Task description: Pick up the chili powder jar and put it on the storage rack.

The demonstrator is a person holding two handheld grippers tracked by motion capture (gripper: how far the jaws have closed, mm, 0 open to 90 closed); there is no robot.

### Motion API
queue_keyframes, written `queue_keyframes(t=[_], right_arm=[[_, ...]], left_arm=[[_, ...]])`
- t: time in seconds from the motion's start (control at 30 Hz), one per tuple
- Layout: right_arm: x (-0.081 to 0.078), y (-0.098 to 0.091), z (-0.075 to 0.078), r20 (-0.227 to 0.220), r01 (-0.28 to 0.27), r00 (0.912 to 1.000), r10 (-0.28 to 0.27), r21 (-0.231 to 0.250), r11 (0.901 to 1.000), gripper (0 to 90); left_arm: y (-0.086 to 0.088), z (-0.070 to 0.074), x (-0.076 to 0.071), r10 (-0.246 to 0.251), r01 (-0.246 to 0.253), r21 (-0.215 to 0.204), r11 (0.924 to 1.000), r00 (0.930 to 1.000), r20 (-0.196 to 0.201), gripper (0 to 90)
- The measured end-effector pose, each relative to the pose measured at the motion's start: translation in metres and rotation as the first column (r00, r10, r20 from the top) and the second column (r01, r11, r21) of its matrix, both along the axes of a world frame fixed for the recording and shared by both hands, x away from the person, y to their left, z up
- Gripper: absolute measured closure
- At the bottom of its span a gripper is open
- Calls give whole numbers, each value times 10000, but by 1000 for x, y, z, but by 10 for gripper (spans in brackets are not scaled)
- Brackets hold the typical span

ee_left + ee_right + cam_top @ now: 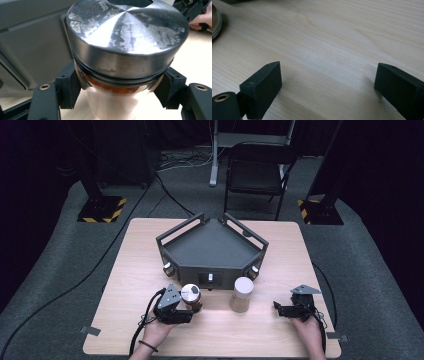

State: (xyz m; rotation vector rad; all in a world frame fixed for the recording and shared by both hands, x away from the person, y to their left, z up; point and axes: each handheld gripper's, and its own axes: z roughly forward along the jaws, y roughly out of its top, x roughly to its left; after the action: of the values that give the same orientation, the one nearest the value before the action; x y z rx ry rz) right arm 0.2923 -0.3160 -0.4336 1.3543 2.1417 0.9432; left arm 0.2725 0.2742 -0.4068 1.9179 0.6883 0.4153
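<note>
- Left gripper (186, 312), near front-left of light wooden worktop (140, 270): jaws pinching clear glass jar w/ brushed metal lid (127, 30), orange-brown powder inside, gripped on glass just below lid's rim.
- Jar seen from high view (191, 296) just in front of dark grey angular tray (212, 245); whether base is touching worktop or slightly lifted – can't tell.
- Right gripper (327, 82), front-right of worktop: jaws spread wide, nothing between, bare wood beneath.
- Second jar, pale, cylindrical, w/ white lid (242, 294), upright between the two grippers, apart from both.
- Step in hand, by judgement: moving held jar, prob. toward tray.
- Good practice:
  - Keep jar upright; lid heavy, glass smooth, so tilt = slip risk.
  - Keep grip steady below rim; rim acts as stop if jar slides down.
  - Lift enough to clear tray's raised rail before going over; no dragging against front face w/ its knobs (169, 268).
  - Steer path away from pale jar, near on the right – easy to knock.
  - Set down flat on tray floor, release only once base fully seated.
- Right gripper best kept parked & spread till needed, prob. for pale jar.
</note>
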Motion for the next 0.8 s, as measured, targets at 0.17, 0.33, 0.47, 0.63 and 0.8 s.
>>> queue_keyframes(t=[0.17, 0.33, 0.47, 0.63, 0.8], right_arm=[[0, 0, 0, 1, -1, 10000, 1, 0, 10000, 63], [0, 0, 0, 0, 0, 10000, 0, 0, 10000, 63], [0, 0, 0, 0, 0, 10000, 0, 0, 10000, 63], [0, 0, 0, 0, -1, 10000, 1, -1, 10000, 63], [0, 0, 0, -1, -2, 10000, 2, -1, 10000, 63]], left_arm=[[-2, 11, 2, 66, -65, -45, 10000, 9999, 159, 307], [-5, 21, 5, 121, -119, -102, 9999, 9995, 284, 307], [-6, 30, 6, 109, -104, -106, 9999, 9990, 434, 307], [-8, 40, 8, 150, -148, -44, 9999, 9984, 554, 307], [-9, 46, 11, 267, -257, -175, 9995, 9979, 586, 307]])
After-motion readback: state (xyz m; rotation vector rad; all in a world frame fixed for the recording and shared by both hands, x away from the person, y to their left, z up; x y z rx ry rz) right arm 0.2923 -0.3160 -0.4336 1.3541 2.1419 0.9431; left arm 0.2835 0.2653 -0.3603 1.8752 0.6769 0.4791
